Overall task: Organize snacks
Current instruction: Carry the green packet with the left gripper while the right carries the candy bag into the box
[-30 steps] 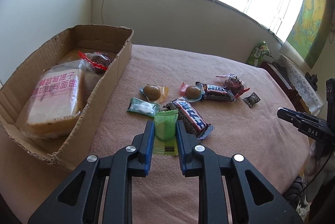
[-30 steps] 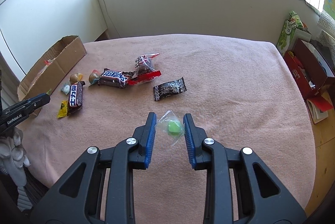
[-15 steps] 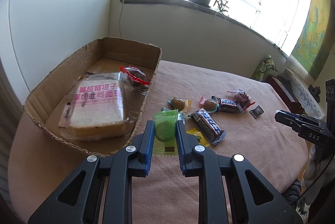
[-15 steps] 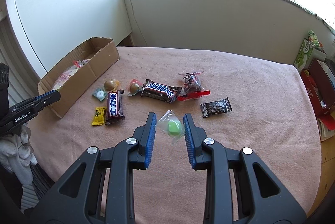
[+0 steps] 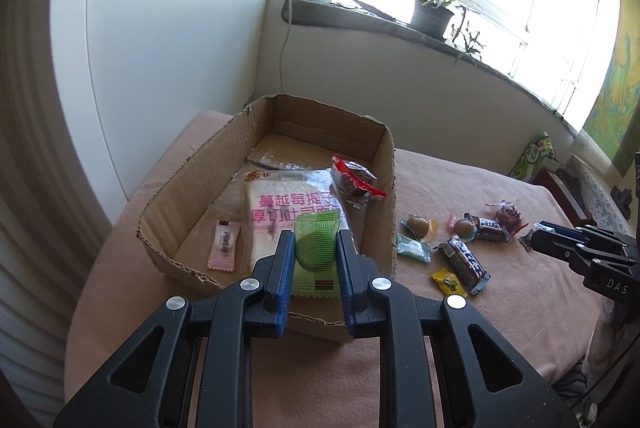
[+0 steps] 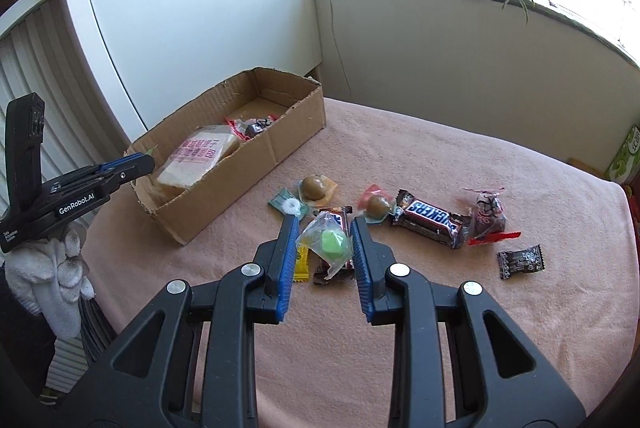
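Nearest to you, your left gripper (image 5: 314,260) is clamped on a green snack packet (image 5: 316,252), pinched across its middle, and it hangs over the near end of the cardboard box (image 5: 168,212). That packet looks light and crinkly, a thin film around a soft round filling, so a grip across the flat sides is right; squeeze no harder than you are, since the filling could crush. Your right gripper (image 6: 325,248) is closed on a clear wrapper with a green candy (image 6: 333,243) inside, held above the loose snacks on the counter (image 6: 400,328). The film there is slick and loose, so judge it likely to slide if you tilt; the pads seem to bear on the candy lump itself, which is the safer hold. Just beyond the left gripper, inside the box, lie a pink sachet (image 5: 223,246), a bagged bread slice (image 5: 292,212) and a red-trimmed packet (image 5: 354,182) against the right wall; the bread is soft and bulky, so drop the green packet on it or beside it, not pressed in. Farther out on the counter sit a yellow candy (image 5: 449,281), two chocolate bars (image 6: 434,224), two brown round sweets (image 6: 314,187), a small green-white packet (image 6: 288,205), another red-trimmed packet (image 6: 488,214) and a dark wrapped candy (image 6: 521,260). The bars are stiff enough to take across their width; the small wrapped pieces are best pinched on the lump, not the twisted ends.
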The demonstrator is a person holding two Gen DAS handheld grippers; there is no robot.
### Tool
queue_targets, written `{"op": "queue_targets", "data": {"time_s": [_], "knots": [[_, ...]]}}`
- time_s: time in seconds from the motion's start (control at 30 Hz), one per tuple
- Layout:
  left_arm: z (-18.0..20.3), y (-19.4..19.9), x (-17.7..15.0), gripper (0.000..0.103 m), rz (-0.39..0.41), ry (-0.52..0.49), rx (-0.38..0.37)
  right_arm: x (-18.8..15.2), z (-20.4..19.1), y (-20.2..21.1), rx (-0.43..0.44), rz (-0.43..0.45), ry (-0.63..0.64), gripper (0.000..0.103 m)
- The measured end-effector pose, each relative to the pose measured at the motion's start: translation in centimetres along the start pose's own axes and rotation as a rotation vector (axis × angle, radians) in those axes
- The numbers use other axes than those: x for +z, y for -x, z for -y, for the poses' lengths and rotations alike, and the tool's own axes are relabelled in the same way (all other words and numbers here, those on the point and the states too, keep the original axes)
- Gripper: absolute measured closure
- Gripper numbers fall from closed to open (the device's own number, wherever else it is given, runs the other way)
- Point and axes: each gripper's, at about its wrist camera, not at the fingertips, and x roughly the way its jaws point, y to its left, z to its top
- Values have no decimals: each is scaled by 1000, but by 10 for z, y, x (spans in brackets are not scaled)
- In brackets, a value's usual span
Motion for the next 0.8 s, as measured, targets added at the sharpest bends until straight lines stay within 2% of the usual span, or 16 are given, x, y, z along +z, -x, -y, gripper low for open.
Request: {"op": "queue_targets", "data": {"time_s": [0.37, 0.8], "knots": [[-27, -7, 9, 84, 6, 18, 22, 22, -52, -28, 78, -11, 74, 75], [-37, -17, 17, 84, 7, -6, 60, 45, -108, -61, 155, -24, 144, 75]]}}
